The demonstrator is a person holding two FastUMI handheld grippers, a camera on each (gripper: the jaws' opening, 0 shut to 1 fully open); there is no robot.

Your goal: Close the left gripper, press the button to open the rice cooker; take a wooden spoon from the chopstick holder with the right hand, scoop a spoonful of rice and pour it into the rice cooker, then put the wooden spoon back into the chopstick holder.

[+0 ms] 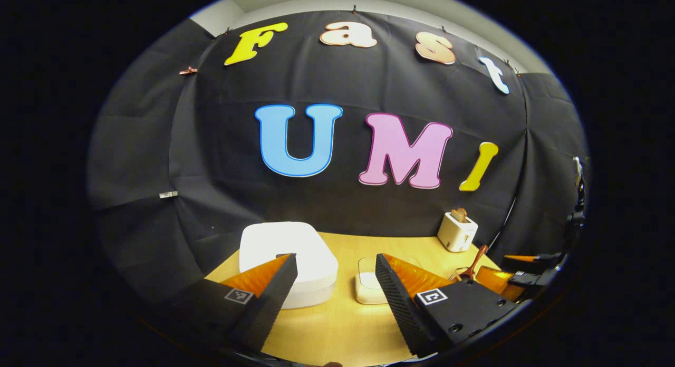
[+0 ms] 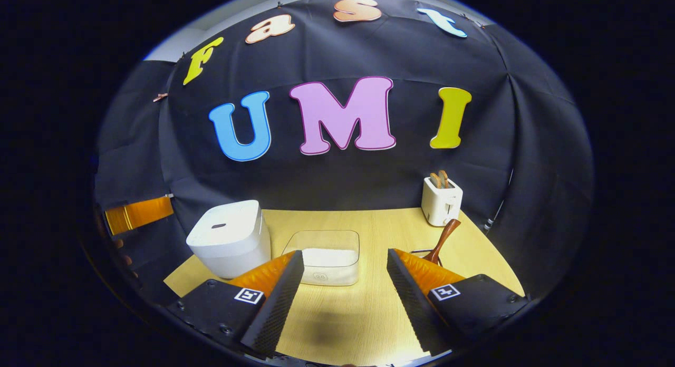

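Left gripper view
Left gripper (image 1: pixel 336 274): jaws wide apart, nothing between them; ribbed inner faces on wedge-shaped fingers, square marker on each body.
Rice cooker (image 1: pixel 287 261): white, smooth, rounded-square block, lid down; at left on the table, partly covered by the near finger.
Table (image 1: pixel 337 325): pale wood-grain top, matte.
Rice container (image 1: pixel 369 288): low pale box with rounded corners, just right of the rice cooker; right half hidden behind a finger.
Wooden spoon (image 1: pixel 473 265): brown handle leaning right, far right of the table; bowl and holder hard to make out.
Toaster (image 1: pixel 456 231): small white box at the back right, brown slices standing in the slots.
Right gripper (image 1: pixel 527 274): at the far right edge, cut off; jaw state cannot be told here.

Right gripper view
Right gripper (image 2: pixel 345 274): jaws wide apart, empty; same ribbed fingers.
Rice cooker (image 2: pixel 228 244): left of centre, closed, dark slot on the flat lid; base partly hidden by a finger.
Rice container (image 2: pixel 327 256): clear plastic, square, white rice filling the lower part; between the fingers, farther off.
Wooden spoon (image 2: pixel 443 239): handle tilted right, lower end hidden behind the right finger.
Chopstick holder (image 2: pixel 419 252): thin wire rim only, mostly hidden.
Toaster (image 2: pixel 441 199): back right, near the cloth.
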